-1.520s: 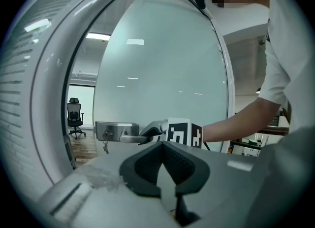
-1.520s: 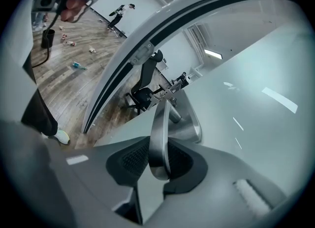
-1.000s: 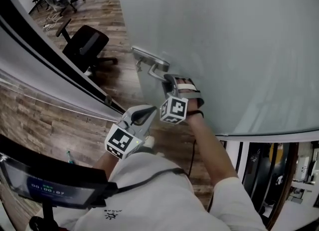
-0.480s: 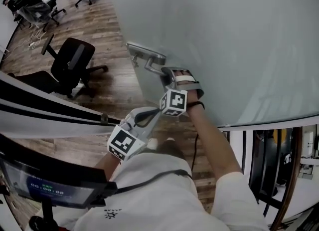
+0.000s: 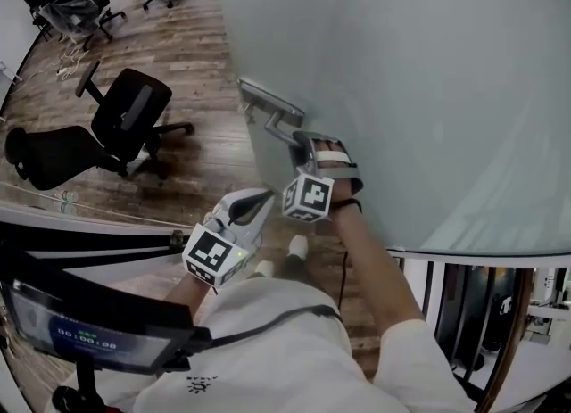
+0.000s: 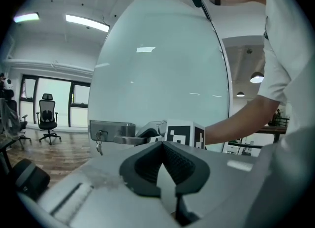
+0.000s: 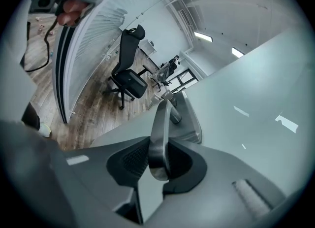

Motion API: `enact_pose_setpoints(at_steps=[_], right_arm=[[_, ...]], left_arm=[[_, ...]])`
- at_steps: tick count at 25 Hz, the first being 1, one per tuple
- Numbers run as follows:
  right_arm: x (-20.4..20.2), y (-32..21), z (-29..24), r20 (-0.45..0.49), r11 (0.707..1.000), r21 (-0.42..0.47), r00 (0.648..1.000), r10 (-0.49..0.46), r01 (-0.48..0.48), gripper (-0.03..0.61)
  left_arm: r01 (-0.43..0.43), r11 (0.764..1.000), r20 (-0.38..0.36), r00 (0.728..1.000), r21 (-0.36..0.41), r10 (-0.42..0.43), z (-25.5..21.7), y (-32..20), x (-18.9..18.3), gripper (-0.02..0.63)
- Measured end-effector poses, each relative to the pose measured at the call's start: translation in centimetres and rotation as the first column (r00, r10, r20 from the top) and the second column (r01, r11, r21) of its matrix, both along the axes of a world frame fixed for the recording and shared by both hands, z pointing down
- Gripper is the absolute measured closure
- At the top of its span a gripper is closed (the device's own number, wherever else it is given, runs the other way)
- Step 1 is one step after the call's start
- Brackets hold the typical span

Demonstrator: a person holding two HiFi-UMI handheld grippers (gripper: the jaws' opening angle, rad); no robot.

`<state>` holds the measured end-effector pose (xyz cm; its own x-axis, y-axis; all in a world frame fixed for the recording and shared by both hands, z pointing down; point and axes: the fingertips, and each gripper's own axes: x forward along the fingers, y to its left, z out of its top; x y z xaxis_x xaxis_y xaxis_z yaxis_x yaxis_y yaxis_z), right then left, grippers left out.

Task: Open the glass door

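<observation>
Right gripper (image 7: pixel 157 162) jaws clamp the lever handle (image 7: pixel 160 123). The glass door (image 7: pixel 256 99) extends beyond them, swung clear of its frame (image 7: pixel 66 74). Left gripper (image 6: pixel 165 165) jaws are closed and empty. Opening appears largely accomplished.

The glass door (image 5: pixel 419 90) has swung further open — the door frame (image 7: pixel 66 74) that arched close over the handle (image 7: pixel 160 118) now stands off to the left, and the black office chair (image 5: pixel 125 121) beyond shows whole in the head view
</observation>
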<state>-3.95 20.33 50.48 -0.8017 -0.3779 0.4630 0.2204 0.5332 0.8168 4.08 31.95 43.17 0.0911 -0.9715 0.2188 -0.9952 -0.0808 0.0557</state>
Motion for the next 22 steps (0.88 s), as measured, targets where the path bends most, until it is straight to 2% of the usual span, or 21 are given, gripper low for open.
enact_pose_setpoints(at_steps=[3,8,17,22], right_arm=[[-0.7,-0.7,0.5,0.0,1.0,-0.005,1.0,0.0,0.0,0.502],[-1.9,-5.3,1.7,0.02,0.999,-0.032,1.0,-0.001,0.002,0.502],[-4.5,-8.4,0.2,0.03,0.995,-0.07,0.997,0.075,-0.073,0.505],[-5.1,-11.3,-0.1,0.019,0.989,-0.095,0.994,0.112,-0.109,0.503]], left_arm=[[0.031,0.999,-0.003,1.0,0.01,-0.03,0.5,-1.1,-1.2,0.609],[0.073,0.997,0.032,0.997,-0.002,-0.073,1.5,-6.5,-2.3,0.609],[0.139,0.99,0.048,0.989,-0.005,-0.139,0.0,-8.2,-4.5,0.609],[0.148,0.989,0.051,0.988,-0.01,-0.147,-0.5,-10.5,-5.2,0.609]])
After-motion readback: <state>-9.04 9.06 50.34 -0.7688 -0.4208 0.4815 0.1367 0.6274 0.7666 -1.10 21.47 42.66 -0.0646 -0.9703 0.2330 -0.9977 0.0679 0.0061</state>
